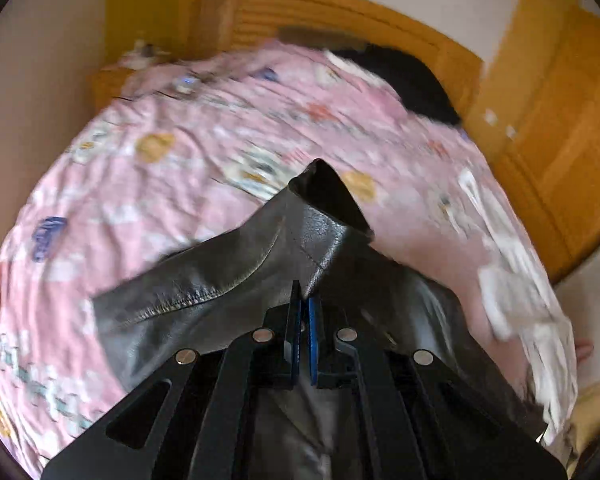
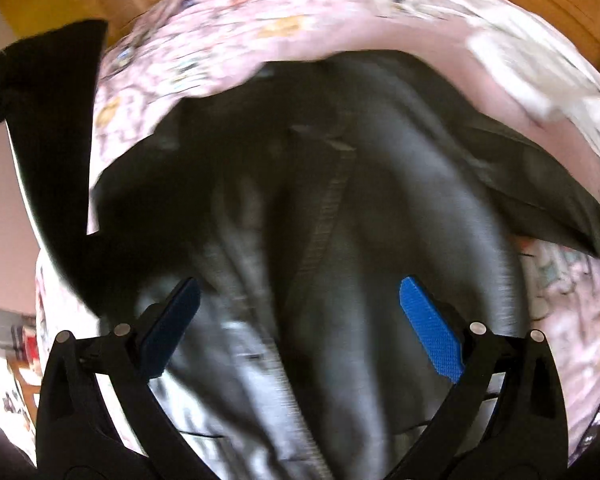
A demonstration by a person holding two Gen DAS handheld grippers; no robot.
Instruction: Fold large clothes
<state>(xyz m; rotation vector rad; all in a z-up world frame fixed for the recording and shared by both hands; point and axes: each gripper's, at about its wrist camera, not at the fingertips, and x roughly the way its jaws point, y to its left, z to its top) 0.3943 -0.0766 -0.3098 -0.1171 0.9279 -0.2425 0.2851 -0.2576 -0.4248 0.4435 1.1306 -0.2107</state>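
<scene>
The black leather jacket [image 1: 204, 280] lies on a bed covered by a pink patterned quilt [image 1: 172, 184], its body spread at the near side. One stitched edge is lifted into a peak, pinched between the blue pads of the left gripper [image 1: 303, 308], whose jaws are closed tight on the leather. The right gripper [image 2: 300, 328] hangs above the jacket's [image 2: 340, 200] middle with its jaws spread wide, holding nothing. A white garment [image 1: 516, 280] lies to the right on the quilt, a dark one [image 1: 412, 80] at the far side by the wooden headboard [image 1: 340, 12].
</scene>
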